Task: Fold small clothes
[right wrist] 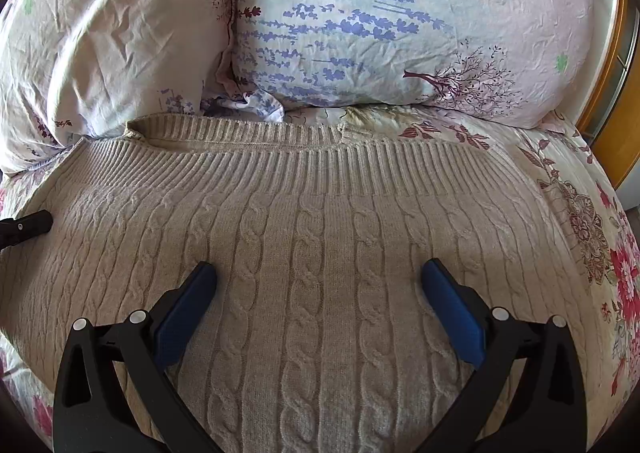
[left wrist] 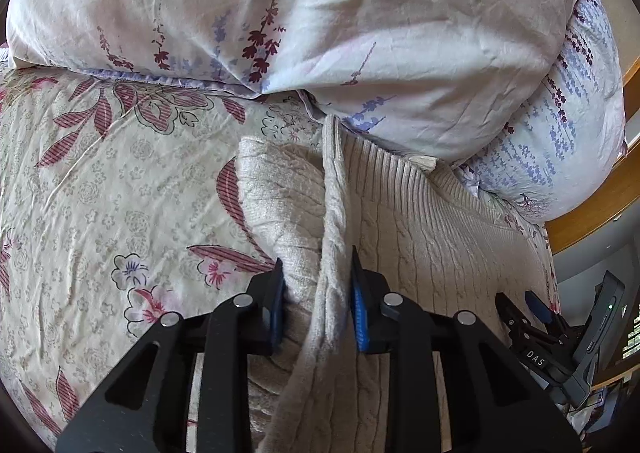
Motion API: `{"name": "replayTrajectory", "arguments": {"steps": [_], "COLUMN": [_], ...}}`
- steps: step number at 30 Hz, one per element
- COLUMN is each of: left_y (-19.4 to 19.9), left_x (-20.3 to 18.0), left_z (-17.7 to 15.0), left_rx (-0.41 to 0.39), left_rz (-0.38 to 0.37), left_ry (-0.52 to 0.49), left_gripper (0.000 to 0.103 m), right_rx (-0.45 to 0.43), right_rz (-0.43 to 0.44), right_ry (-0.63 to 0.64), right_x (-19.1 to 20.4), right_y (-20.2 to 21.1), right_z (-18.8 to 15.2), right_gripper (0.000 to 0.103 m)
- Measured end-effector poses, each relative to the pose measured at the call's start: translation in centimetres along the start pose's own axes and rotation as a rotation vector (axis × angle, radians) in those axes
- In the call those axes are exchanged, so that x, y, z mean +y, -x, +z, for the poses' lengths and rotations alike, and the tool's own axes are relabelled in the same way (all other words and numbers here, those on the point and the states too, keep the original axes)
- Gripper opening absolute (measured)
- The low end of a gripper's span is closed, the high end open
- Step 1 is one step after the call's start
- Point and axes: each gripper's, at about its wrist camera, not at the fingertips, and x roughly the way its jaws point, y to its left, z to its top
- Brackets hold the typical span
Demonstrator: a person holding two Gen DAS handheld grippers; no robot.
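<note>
Beige sweater (left wrist: 420, 221) pinched by left gripper (left wrist: 318, 285) — right gripper (right wrist: 319, 285) gapes.

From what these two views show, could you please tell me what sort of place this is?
Most likely a bedroom: the beige cable-knit sweater lies on a floral bedsheet, with lavender-print pillows at its far edge and a wooden bed frame alongside.

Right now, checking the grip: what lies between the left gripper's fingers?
A bunched fold of the beige sweater sits in the left gripper, seen in the left wrist view.
</note>
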Motion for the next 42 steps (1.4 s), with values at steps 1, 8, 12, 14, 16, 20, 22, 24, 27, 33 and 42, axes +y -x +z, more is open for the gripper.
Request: {"name": "replayTrajectory", "arguments": {"steps": [1,8,12,14,16,20,22,24,27,33,42], "left_y": [0.1,3.3,5.2,5.6,5.6,4.9,4.7,4.4,4.1,1.3,-9.2], "left_x": [-0.1,-2.5,-5.9,-7.8,-9.9,-12.7,-13.9,-14.9,-17.0,-22.6,-28.3], "left_z": [0.1,0.7,1.0,1.0,0.9,0.8,0.7,0.5,0.0,-1.3,-6.9], "left_rx": [-0.002,-0.057,-0.081,-0.082,-0.079,-0.058,-0.047,-0.03,-0.018,0.053,0.287], "left_rz": [-0.013,-0.211,-0.315,-0.374,-0.416,-0.481,-0.503,-0.529,-0.553,-0.623,-0.657], "left_ry": [0.007,0.073,0.088,0.1,0.1,0.098,0.106,0.118,0.098,0.053,0.1], "left_gripper": [0.024,0.021,0.021,0.021,0.021,0.021,0.021,0.021,0.021,0.021,0.024], "right_rx": [0.0,0.002,0.013,0.03,0.047,0.046,0.056,0.083,0.067,0.024,-0.002], "right_rz": [0.0,-0.002,-0.007,0.003,0.014,0.013,0.025,0.088,0.18,0.102,-0.048], "right_ry": [0.0,0.004,0.038,0.057,0.061,0.075,0.087,0.078,-0.009,-0.14,-0.289], "right_x": [0.0,0.0,0.1,0.1,-0.1,0.1,0.0,-0.9,-4.4,-12.5,-22.1], "right_y": [0.0,-0.1,-0.3,-0.4,-0.6,-0.5,-0.4,-0.1,1.3,3.8,5.5], "right_z": [0.0,0.0,0.1,0.4,0.5,0.6,0.7,0.9,0.9,-0.7,-3.8], "right_gripper": [0.102,0.102,0.102,0.102,0.102,0.102,0.102,0.102,0.102,0.102,0.102]}}
